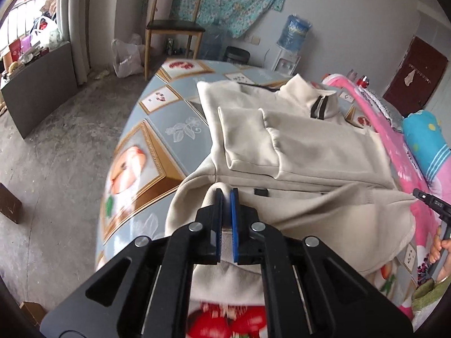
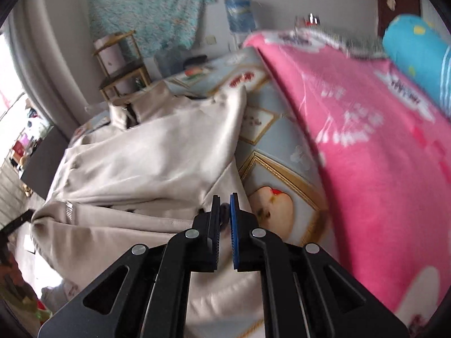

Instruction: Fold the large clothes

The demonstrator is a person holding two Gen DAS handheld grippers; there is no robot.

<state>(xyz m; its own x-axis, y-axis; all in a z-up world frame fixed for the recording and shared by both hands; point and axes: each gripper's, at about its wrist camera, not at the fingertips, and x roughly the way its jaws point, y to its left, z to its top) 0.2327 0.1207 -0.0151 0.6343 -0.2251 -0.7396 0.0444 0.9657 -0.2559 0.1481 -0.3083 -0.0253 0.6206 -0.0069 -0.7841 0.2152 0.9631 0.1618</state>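
A large cream jacket (image 1: 304, 140) lies on the patterned bed sheet (image 1: 157, 129), sleeves folded across its body, collar at the far end. My left gripper (image 1: 226, 194) is shut on the jacket's near hem, which bunches up between the blue pads. The jacket also shows in the right wrist view (image 2: 146, 163), rumpled and lifted at its near edge. My right gripper (image 2: 225, 200) is shut on the jacket's hem near the right corner. The right gripper's tip (image 1: 422, 195) shows at the right edge of the left wrist view.
A pink blanket (image 2: 366, 140) and a blue pillow (image 2: 417, 53) lie to the right of the jacket. A wooden chair (image 1: 174, 25), a water dispenser (image 1: 293, 36) and a bin (image 1: 236, 55) stand beyond the bed. Bare concrete floor (image 1: 56, 146) lies to the left.
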